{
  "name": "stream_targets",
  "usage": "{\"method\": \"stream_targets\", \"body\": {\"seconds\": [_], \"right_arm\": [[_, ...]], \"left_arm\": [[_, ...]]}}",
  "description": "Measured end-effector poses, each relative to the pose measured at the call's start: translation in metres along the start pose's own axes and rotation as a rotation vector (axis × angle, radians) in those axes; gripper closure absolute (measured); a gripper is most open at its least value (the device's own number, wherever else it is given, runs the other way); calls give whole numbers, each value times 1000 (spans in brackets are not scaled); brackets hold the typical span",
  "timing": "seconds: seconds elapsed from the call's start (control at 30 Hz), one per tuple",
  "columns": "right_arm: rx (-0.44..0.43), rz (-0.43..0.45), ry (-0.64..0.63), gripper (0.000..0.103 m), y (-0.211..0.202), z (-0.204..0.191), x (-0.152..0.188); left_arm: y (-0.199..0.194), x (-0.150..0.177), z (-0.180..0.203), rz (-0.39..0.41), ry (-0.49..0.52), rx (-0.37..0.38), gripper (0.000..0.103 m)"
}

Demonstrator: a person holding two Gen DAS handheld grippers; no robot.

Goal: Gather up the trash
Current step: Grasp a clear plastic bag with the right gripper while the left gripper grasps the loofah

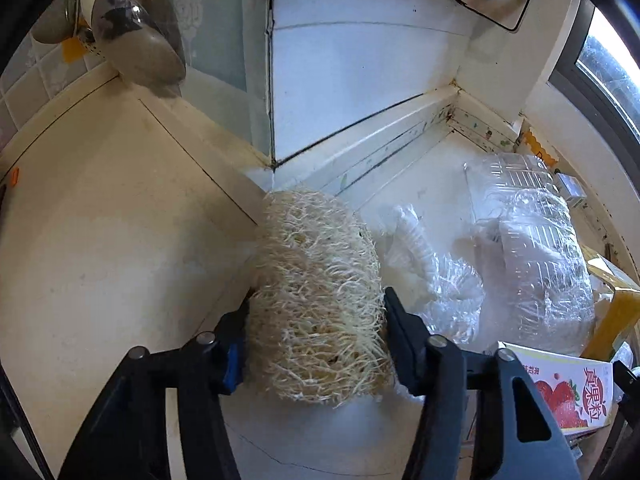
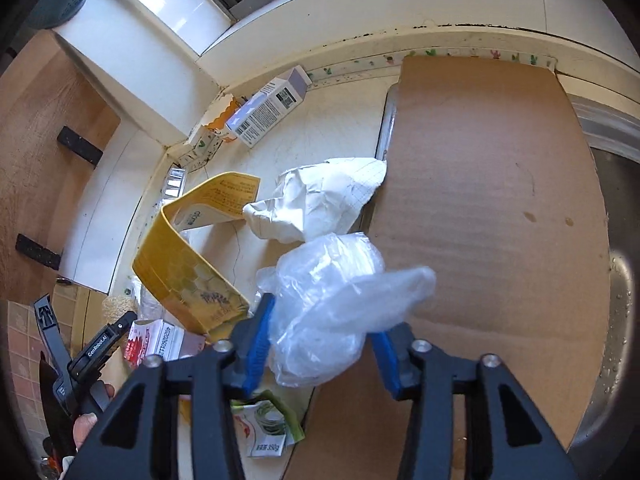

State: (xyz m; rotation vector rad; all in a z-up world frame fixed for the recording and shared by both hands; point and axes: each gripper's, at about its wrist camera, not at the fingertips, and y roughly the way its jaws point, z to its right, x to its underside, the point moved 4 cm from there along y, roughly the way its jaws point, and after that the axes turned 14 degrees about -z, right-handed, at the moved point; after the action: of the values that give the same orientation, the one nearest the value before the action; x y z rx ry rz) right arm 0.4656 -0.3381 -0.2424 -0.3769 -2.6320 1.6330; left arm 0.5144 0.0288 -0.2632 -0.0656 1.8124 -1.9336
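jaws of the left gripper (image 1: 316,320) pinch one loofah scrubber (image 1: 316,292), its long axis running away toward the table's back corner; right gripper (image 2: 320,344) jaws clamp one crumpled plastic bag (image 2: 336,304) at the cardboard sheet (image 2: 492,216) edge. one paper wad (image 2: 320,200) lies just beyond, nearer the right hand.

A pale, fibrous loofah sponge (image 1: 316,300) is sitting upright, pinched at both flanks between dark fingers, over the white counter. A crumpled clear plastic bag (image 2: 332,300) is bulging upward from between blue pads. Crumpled white paper (image 2: 320,200) is lying just behind it, touching the cardboard sheet's edge. A bent yellow carton (image 2: 188,264) is resting to its left; a grey-white box (image 2: 268,110) is lying near the corner. Clear plastic packaging (image 1: 528,248) is lying beside the loofah.
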Motion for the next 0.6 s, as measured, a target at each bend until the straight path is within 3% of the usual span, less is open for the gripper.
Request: {"method": "stream_targets", "body": {"seconds": [0.17,0.6], "right_arm": [[4,18,-6,71,-9,-2,4],[29,112,-39,73,-52,-25,45]], "left_arm": [[-2,8,3,-35,14,64,59],[-52,59,0,-46,130,125,61]]}}
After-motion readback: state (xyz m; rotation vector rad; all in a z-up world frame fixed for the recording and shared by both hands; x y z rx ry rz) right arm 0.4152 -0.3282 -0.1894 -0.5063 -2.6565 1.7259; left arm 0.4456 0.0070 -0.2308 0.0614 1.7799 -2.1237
